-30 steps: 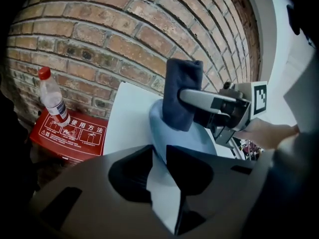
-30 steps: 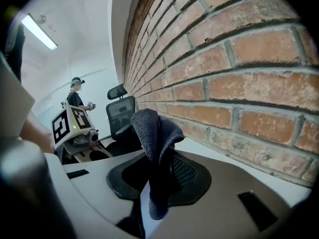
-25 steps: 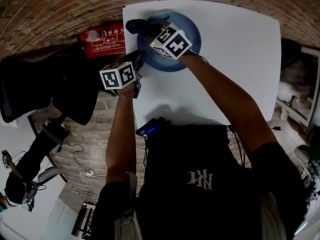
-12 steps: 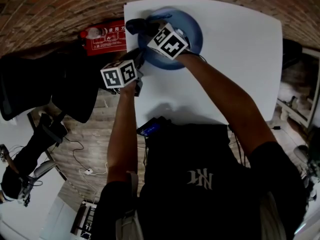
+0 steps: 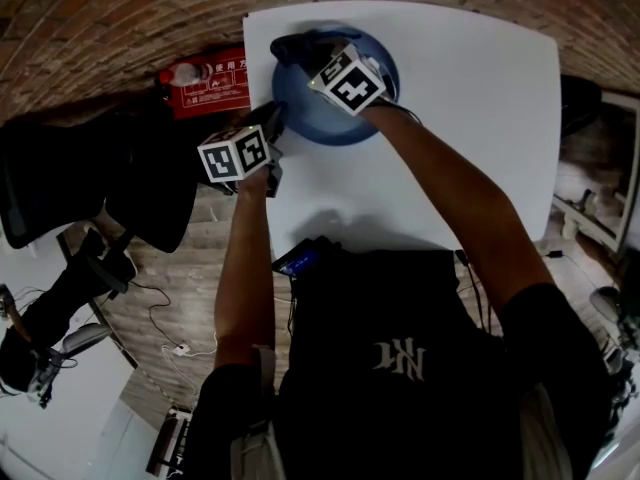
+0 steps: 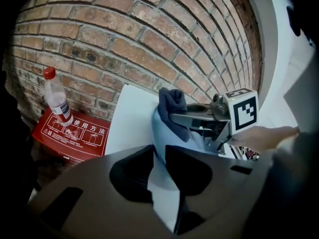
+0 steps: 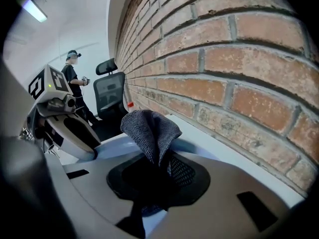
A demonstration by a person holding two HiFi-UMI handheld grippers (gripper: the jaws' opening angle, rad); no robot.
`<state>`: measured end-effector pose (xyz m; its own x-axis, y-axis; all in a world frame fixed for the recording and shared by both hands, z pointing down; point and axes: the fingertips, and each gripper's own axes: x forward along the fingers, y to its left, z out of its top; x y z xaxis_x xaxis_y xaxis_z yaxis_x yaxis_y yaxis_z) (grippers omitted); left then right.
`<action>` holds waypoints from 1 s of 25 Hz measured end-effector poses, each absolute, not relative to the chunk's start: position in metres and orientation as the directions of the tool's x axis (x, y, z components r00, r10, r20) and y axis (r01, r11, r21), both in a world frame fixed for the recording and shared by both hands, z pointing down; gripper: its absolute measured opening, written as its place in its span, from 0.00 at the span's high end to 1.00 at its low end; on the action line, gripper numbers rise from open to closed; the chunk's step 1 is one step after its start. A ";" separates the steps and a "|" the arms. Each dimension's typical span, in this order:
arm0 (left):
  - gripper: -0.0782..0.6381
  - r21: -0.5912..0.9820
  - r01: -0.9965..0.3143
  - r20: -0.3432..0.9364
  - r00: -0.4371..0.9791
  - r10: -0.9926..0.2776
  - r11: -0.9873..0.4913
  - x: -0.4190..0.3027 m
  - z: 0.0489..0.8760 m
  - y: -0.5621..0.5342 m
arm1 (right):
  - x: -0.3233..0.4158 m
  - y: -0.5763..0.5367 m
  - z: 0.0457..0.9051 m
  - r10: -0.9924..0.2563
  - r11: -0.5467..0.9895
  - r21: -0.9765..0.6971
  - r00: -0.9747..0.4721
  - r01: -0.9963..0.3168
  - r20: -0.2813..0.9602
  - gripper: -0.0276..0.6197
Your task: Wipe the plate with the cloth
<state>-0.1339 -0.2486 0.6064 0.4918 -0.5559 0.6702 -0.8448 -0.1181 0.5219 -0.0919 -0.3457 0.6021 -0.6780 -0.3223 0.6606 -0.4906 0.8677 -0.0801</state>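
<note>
At the desk's far-left corner, the round blue plate point(image 5: 325, 120) has the dark grey cloth point(image 5: 300, 46) on its far rim. Half a second back the cloth hung out past the plate's left rim, so the right gripper point(image 5: 316, 56) has swept it rightward along the edge. [kai]

So the wipe is live? Grip status? [mo]

Reads as mid-stroke to me — one arc of the rim covered, and the middle of the plate showing bare blue and probably not yet wiped. The right gripper's jaws are clamped on a bunched fold of the cloth, with the rest standing up past them. The left gripper point(image 5: 272, 124) hasn't left the plate's left rim. Its jaws are nearly together with the rim pinched between them, which I take as steadying the plate. [kai]

Counts? [mo]

One plate, one cloth, two grippers, one white desk point(image 5: 480, 108). Off the desk's left edge, by the brick wall, there's one clear plastic bottle with a red cap point(image 6: 56, 96) standing at the back of one flat red box point(image 6: 70, 133). The right gripper view also shows one black office chair point(image 7: 109, 91) and one person point(image 7: 75, 76) well off in the room — too small to say more. [kai]
</note>
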 end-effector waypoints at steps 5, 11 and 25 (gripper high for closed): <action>0.78 0.531 -0.840 0.669 0.498 -0.552 -0.114 -0.134 0.608 -0.248 | -0.059 -0.364 0.607 -0.364 0.821 -0.084 -0.630 -0.565 0.686 0.82; 0.78 0.516 -0.849 0.676 0.485 -0.554 -0.114 -0.135 0.608 -0.249 | -0.033 -0.370 0.610 -0.410 0.763 -0.077 -0.572 -0.642 0.711 0.82; 0.80 0.502 -0.854 0.669 0.483 -0.565 -0.136 -0.126 0.605 -0.250 | 0.001 -0.358 0.611 -0.439 0.622 -0.102 -0.455 -0.776 0.775 0.82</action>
<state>-0.1262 -0.2495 0.6052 0.4826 -0.5652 0.6691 -0.8544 -0.1358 0.5015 0.0012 -0.3583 0.6109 -0.4546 -0.4391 0.7749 -0.7759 0.6225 -0.1024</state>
